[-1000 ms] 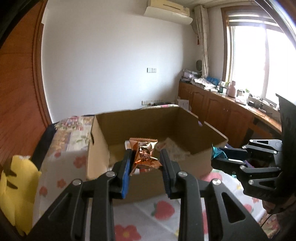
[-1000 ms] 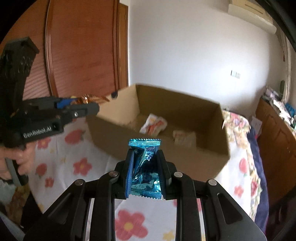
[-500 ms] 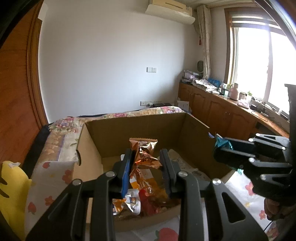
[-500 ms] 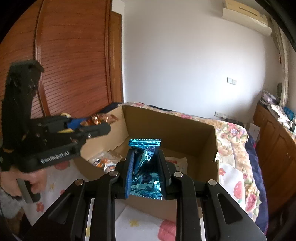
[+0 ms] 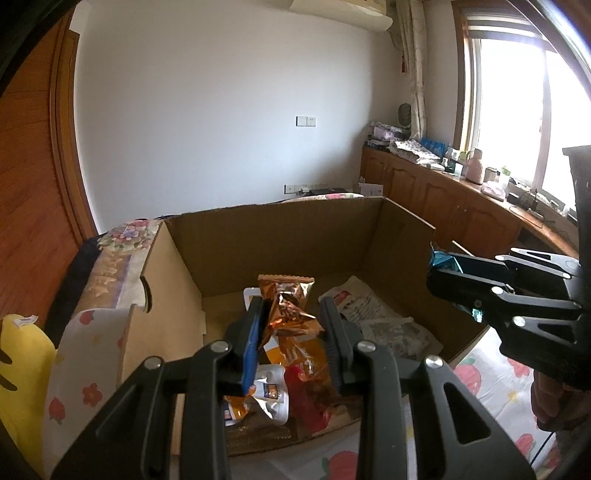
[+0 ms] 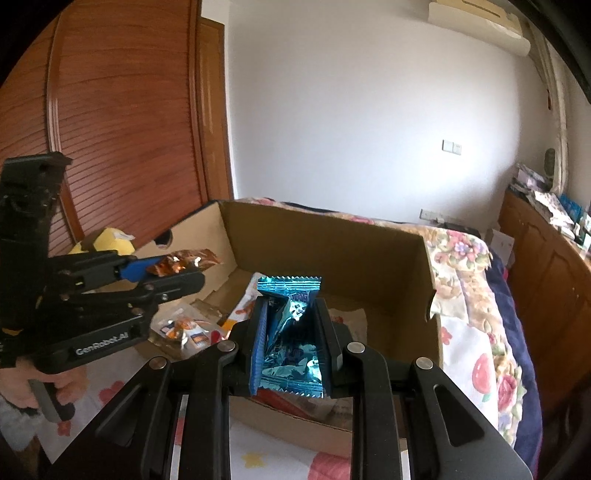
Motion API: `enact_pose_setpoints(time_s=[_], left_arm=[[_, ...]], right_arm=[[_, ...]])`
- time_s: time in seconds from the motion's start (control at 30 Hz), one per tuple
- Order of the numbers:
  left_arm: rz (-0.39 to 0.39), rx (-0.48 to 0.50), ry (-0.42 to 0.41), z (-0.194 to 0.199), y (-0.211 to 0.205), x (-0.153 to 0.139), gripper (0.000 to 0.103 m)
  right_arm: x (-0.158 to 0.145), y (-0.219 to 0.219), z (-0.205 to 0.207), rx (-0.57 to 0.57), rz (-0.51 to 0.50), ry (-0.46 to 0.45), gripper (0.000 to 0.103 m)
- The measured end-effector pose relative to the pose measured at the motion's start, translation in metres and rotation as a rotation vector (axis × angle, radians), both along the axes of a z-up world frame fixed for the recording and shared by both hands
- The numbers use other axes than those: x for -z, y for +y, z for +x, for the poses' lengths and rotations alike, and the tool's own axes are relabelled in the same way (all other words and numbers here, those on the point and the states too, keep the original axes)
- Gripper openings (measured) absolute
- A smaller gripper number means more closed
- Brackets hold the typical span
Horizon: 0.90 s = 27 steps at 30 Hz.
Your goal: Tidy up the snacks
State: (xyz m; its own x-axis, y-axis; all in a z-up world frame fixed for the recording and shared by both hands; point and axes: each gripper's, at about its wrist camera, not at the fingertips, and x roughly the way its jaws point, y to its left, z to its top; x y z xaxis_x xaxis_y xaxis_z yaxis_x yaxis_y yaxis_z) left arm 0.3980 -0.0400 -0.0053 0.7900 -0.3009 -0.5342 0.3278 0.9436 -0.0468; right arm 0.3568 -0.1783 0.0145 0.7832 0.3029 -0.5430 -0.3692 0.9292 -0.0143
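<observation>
Left gripper (image 5: pixel 291 325): nearest item in the left wrist view. Its jaws grasp an orange-brown foil snack packet (image 5: pixel 290 308), upright, crimped top edge uppermost, held above the open cardboard box (image 5: pixel 280 236). In the right wrist view the same gripper (image 6: pixel 184 271) enters from the left, carried by a hand (image 6: pixel 33 384), with the packet (image 6: pixel 181 260) jutting from its tips over the box's left wall.

Right gripper (image 6: pixel 291 332): nearest item in the right wrist view. Its jaws are clenched on a shiny blue foil snack packet (image 6: pixel 291 328), upright, serrated edge on top, held over the near part of the box (image 6: pixel 406 280). In the left wrist view this gripper (image 5: pixel 436 275) reaches in from the right above the box's right wall, a sliver of the blue packet (image 5: pixel 441 260) showing at its tips.

Box contents: loose snack packets on the floor, among them an orange pouch (image 5: pixel 301 360), a red one (image 5: pixel 310 398), a small white-and-orange pouch (image 5: pixel 266 395) and pale wrappers (image 5: pixel 369 308) to the right.

Support: the box stands on a white cloth printed with strawberries and flowers (image 5: pixel 491 376), spread over a bed.

Beside the box, left: a yellow plush toy (image 5: pixel 22 369).

Further back: a floral bedspread (image 6: pixel 465 254), wooden cabinets (image 5: pixel 443 199) with a cluttered top under a bright window (image 5: pixel 524 110), a slatted wooden door (image 6: pixel 122 122), and a wall-mounted air conditioner (image 5: pixel 340 11) on the white wall.
</observation>
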Motion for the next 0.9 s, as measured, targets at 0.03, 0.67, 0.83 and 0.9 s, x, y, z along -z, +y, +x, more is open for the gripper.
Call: enact_pose_setpoints(time_s=[0.03,0.67,0.83,0.9], left_arm=[[-0.003,0.001,0.004,0.0,0.0,0.001,0.03],[0.026,-0.039,-0.004,-0.033,0.003,-0.014,0.04],[0.036,-0.042,-0.029,-0.071,0.006,-0.031,0.04],[0.039,-0.044,-0.043,-0.093,0.008,-0.036,0.04]], right_arm=[[0.001,0.0,0.001,0.004,-0.002,0.004,0.022],[-0.012,-0.014,-0.011,0.072,0.016,0.028,0.049],[-0.033,-0.018,-0.051,0.078,0.025,-0.003,0.05],[-0.038,-0.02,-0.07,0.08,0.037,-0.008,0.051]])
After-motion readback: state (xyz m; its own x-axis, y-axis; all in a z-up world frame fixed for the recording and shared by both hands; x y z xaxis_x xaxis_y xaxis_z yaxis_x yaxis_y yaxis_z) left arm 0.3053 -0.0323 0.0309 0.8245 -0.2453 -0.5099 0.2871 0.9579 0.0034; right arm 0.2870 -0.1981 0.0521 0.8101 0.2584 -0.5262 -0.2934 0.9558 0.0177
